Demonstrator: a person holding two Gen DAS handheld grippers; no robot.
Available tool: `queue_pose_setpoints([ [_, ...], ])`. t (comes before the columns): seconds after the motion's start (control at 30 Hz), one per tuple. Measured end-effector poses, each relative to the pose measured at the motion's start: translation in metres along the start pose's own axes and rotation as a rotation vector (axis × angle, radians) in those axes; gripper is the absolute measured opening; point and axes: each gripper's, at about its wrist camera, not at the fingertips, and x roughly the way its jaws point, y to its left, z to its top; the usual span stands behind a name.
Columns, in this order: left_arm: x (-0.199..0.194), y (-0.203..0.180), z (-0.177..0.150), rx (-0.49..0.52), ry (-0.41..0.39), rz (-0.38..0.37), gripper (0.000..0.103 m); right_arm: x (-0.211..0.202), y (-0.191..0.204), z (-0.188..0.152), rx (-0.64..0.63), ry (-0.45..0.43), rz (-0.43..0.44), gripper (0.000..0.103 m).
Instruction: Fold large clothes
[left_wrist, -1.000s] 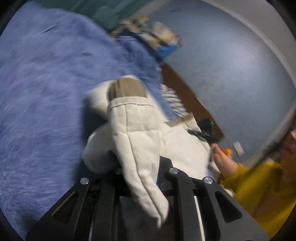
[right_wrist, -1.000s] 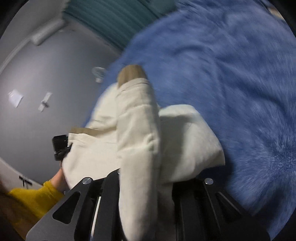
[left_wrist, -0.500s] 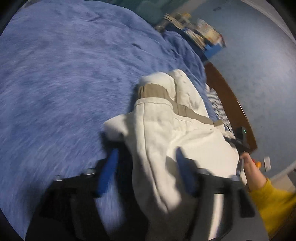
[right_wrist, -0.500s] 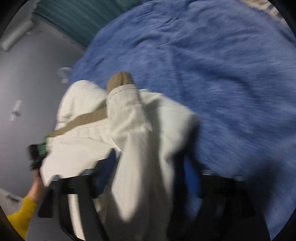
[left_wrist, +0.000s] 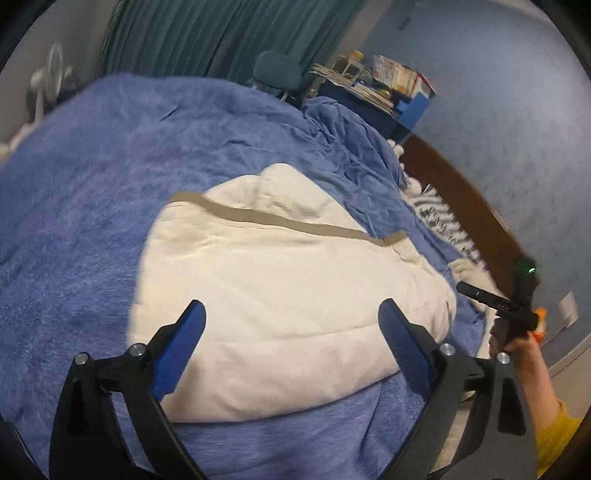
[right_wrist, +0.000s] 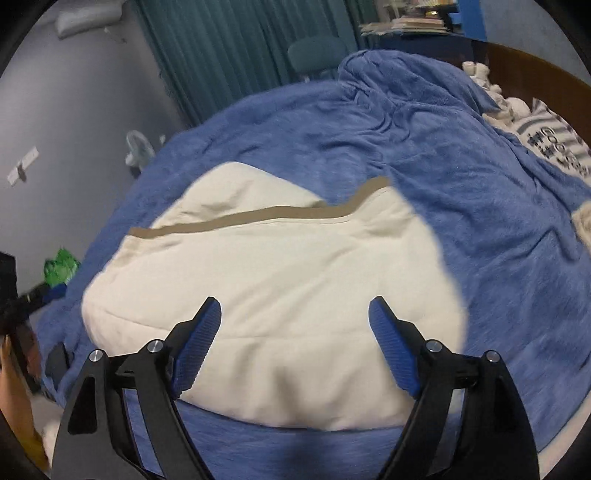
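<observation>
A cream padded garment (left_wrist: 280, 295) with a tan band (left_wrist: 280, 221) lies folded flat on the blue bedspread (left_wrist: 81, 206). My left gripper (left_wrist: 291, 314) hovers above its near edge, jaws wide and still opening, nothing between the blue pads (left_wrist: 184, 343). In the right wrist view the same garment (right_wrist: 280, 288) with its tan band (right_wrist: 258, 218) fills the middle of the bedspread (right_wrist: 480, 258). My right gripper (right_wrist: 295, 314) also hangs above it, jaws opening, with the cloth lying free below. The other gripper (left_wrist: 506, 310), held by a hand with a yellow sleeve, shows at the right of the left wrist view.
A striped cloth (right_wrist: 554, 144) lies at the bed's right side by the brown bed frame (left_wrist: 461, 199). Teal curtains (right_wrist: 229, 55), a chair (left_wrist: 277, 70) and a cluttered blue desk (left_wrist: 388, 92) stand beyond the bed. A small fan (right_wrist: 138, 146) is at the far left.
Both grippers were shut on the cream garment and holding it bunched up. They have let go, opened wide and pulled up and back, leaving it flat on the bed.
</observation>
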Motion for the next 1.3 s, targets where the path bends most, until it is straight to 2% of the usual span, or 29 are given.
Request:
queue_pose_setpoints([
  [0.07,0.015,-0.033,-0.013,0.039,-0.030,0.134,0.093,0.008,0.017,-0.021,0.037,-0.042,-0.013,0.081],
  [0.13,0.032,-0.048,-0.026,0.042,-0.032,0.211,0.094,0.025,0.035,-0.036,-0.010,-0.056,-0.053,0.081],
  [0.23,0.070,-0.058,-0.046,0.091,0.020,0.237,0.094,0.045,0.062,-0.059,-0.181,-0.041,-0.108,0.081],
  [0.3,0.093,-0.053,-0.057,0.141,0.046,0.304,0.094,0.062,0.065,-0.064,-0.262,-0.010,-0.143,0.081],
  [0.33,0.102,-0.046,-0.062,0.165,0.056,0.343,0.094,0.066,0.061,-0.064,-0.268,-0.005,-0.132,0.081],
  [0.4,0.106,-0.033,-0.061,0.142,0.059,0.333,0.094,0.074,0.042,-0.059,-0.237,0.012,-0.140,0.081],
  [0.47,0.102,-0.019,-0.054,0.124,0.043,0.367,0.094,0.077,0.021,-0.050,-0.184,0.006,-0.141,0.078],
  [0.6,0.096,0.007,-0.048,0.081,0.030,0.432,0.095,0.080,-0.032,-0.039,-0.039,-0.004,-0.196,0.075],
  [0.67,0.094,0.023,-0.046,0.043,0.029,0.417,0.095,0.079,-0.058,-0.034,0.043,-0.022,-0.194,0.071],
  [0.77,0.097,0.027,-0.048,0.059,0.040,0.421,0.095,0.088,-0.077,-0.030,0.077,-0.014,-0.214,0.071],
  [0.87,0.100,0.024,-0.050,0.077,0.048,0.434,0.096,0.093,-0.078,-0.029,0.088,-0.017,-0.256,0.071],
  [0.97,0.102,0.023,-0.049,0.068,0.055,0.434,0.096,0.088,-0.059,-0.025,0.026,-0.047,-0.340,0.074],
  [1.13,0.104,0.024,-0.048,0.066,0.054,0.434,0.096,0.079,-0.024,-0.026,-0.077,-0.133,-0.330,0.090],
  [1.23,0.104,0.023,-0.048,0.062,0.044,0.438,0.095,0.070,-0.012,-0.027,-0.103,-0.183,-0.334,0.095],
  [1.3,0.099,0.020,-0.049,0.064,0.020,0.445,0.095,0.051,-0.002,-0.031,-0.092,-0.278,-0.312,0.097],
])
